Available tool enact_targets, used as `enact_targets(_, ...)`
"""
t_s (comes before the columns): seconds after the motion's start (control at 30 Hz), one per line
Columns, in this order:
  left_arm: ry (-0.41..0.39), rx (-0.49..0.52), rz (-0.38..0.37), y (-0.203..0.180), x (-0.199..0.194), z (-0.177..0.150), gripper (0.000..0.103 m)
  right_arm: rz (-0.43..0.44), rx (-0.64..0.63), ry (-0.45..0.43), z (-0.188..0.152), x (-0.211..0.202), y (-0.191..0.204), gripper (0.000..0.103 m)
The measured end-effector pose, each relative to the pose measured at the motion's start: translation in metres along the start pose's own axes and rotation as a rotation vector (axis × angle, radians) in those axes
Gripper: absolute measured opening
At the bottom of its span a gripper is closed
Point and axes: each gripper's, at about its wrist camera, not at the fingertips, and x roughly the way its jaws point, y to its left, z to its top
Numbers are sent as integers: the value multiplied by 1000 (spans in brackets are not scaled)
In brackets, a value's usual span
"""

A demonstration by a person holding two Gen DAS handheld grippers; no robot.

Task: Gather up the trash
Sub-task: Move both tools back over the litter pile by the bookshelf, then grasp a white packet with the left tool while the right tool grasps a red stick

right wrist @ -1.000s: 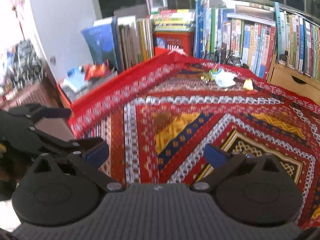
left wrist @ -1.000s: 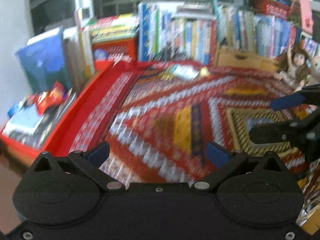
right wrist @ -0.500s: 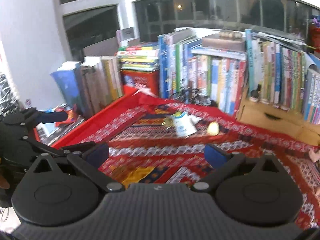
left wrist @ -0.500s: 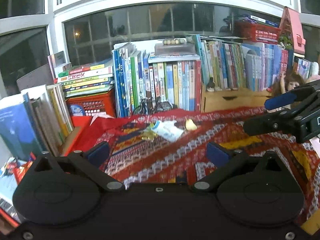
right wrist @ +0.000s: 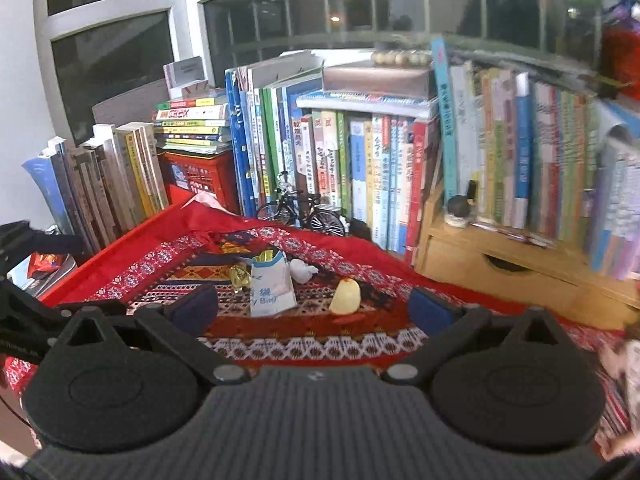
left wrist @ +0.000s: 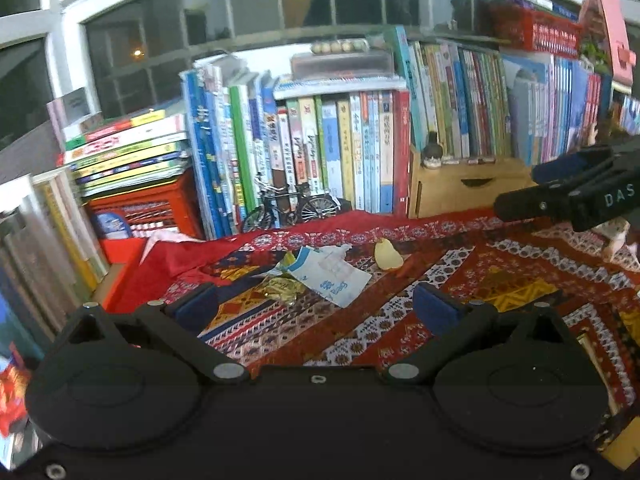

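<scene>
Trash lies near the back of a red patterned cloth [left wrist: 500, 276]: a white and blue paper bag [left wrist: 332, 276] [right wrist: 272, 290], a crumpled gold wrapper [left wrist: 282, 290] [right wrist: 239, 276], a pale yellow scrap [left wrist: 387, 257] [right wrist: 346, 296] and a small white wad [right wrist: 302, 270]. My left gripper [left wrist: 316, 306] is open, a short way in front of the bag and wrapper. My right gripper [right wrist: 313, 304] is open too, hovering short of the bag and the yellow scrap. Nothing sits between either pair of fingers. The right gripper's fingers [left wrist: 560, 196] show at the right edge of the left wrist view.
Rows of upright books [right wrist: 360, 172] line the back. A small model bicycle [left wrist: 292, 208] [right wrist: 300, 212] stands at their foot, just behind the trash. A red crate [right wrist: 200, 178] with stacked books sits back left, a wooden drawer box [right wrist: 512, 264] back right.
Both grippers have come forward and tilted up from the cloth toward the trash, which looks larger and nearer now. Both stayed open.
</scene>
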Motion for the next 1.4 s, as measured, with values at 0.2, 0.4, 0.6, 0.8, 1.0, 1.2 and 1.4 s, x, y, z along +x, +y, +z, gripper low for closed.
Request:
enact_targets(0.2,32,70,-58,0,59,10,103,16,-67,14,-16,62,-20,103)
enact_targets(0.4,58,135,-88,2,130,12,102,25,-37,22,-37,119,-33,103)
enact_targets(0.6,103,26,-165,19,186,8,89,21,-40,59,-56,165,-43,101)
enact_targets(0.8,127,54,-228,17,219,4,77,24,-36,50,-64,183,-51,101)
enact_targets(1.0,159,166,-300,14,240,3,64,70,-18,56,-70,191,-57,101)
enact_targets(1.2,172,245,-352,13,250,6,64,88,-34,61,-73,198,-55,83)
enact_targets(1.4,162,248,-367,11,255,11,63,62,-15,49,-75,198,-55,72)
